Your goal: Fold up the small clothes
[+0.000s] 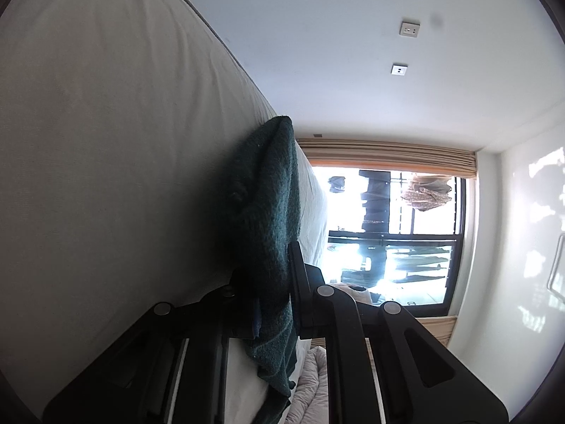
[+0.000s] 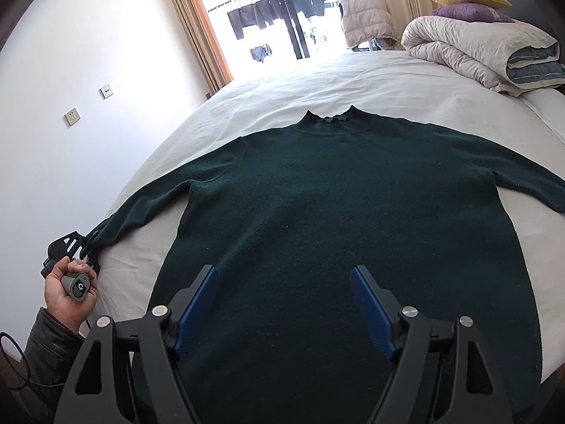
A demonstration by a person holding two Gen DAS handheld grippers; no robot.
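A dark green sweater (image 2: 339, 205) lies flat on the white bed sheet (image 2: 353, 77), collar far, both sleeves spread out. My right gripper (image 2: 284, 279) is open with blue pads, hovering over the sweater's lower body. My left gripper (image 2: 83, 247) sits at the bed's left edge, shut on the cuff of the left sleeve (image 2: 141, 212). In the left wrist view, rolled sideways, the sleeve (image 1: 268, 212) is pinched between the black fingers of the left gripper (image 1: 273, 275).
A folded duvet (image 2: 483, 49) with purple and yellow pillows sits at the far right of the bed. A window with curtains (image 2: 197, 35) is beyond. A white wall with sockets (image 2: 72, 116) runs close along the bed's left side.
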